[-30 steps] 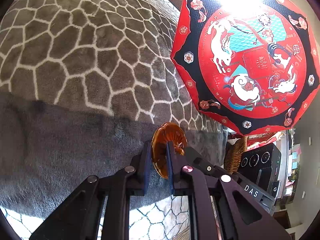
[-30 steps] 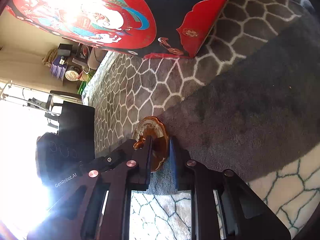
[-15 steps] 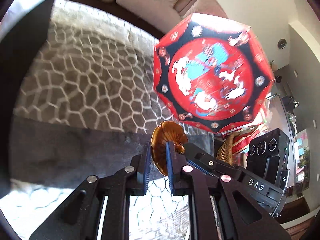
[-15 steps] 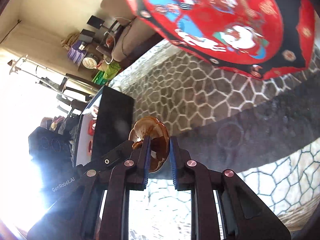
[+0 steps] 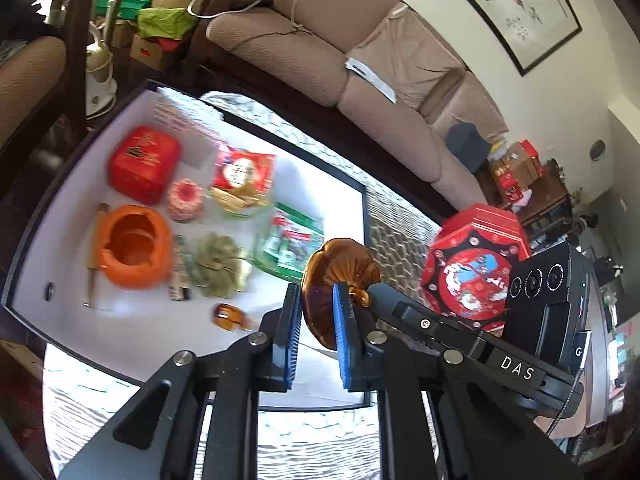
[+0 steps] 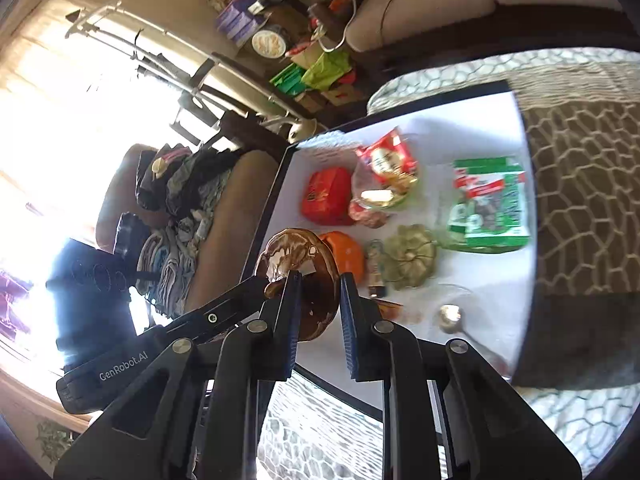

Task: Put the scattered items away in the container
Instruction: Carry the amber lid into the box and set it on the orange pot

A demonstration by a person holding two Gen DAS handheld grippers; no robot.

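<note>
Both grippers are shut on one amber glass dish [image 5: 340, 276], held in the air on edge; it also shows in the right wrist view [image 6: 298, 268]. My left gripper [image 5: 316, 312] grips its lower rim and my right gripper [image 6: 318, 304] grips the opposite rim. Below lies a black-rimmed white tray [image 5: 340, 200] with a red tin [image 5: 144, 164], an orange pumpkin bowl [image 5: 132, 246], a green glass dish [image 5: 218, 266], a red snack bag [image 5: 242, 172], a green snack bag [image 5: 292, 244] and a small amber piece [image 5: 230, 316]. A red octagonal box [image 5: 476, 264] stands to the right.
The tray rests on a grey giraffe-pattern blanket [image 6: 588, 208]. A beige sofa [image 5: 360, 80] runs behind it. A spoon [image 6: 450, 316] and a wooden stick [image 5: 94, 256] lie on the tray. Boxes and green bags [image 5: 160, 24] clutter the far corner.
Both grippers have lifted and swung the amber dish away from the red octagonal box and blanket. They now hold it over the white tray of items.
</note>
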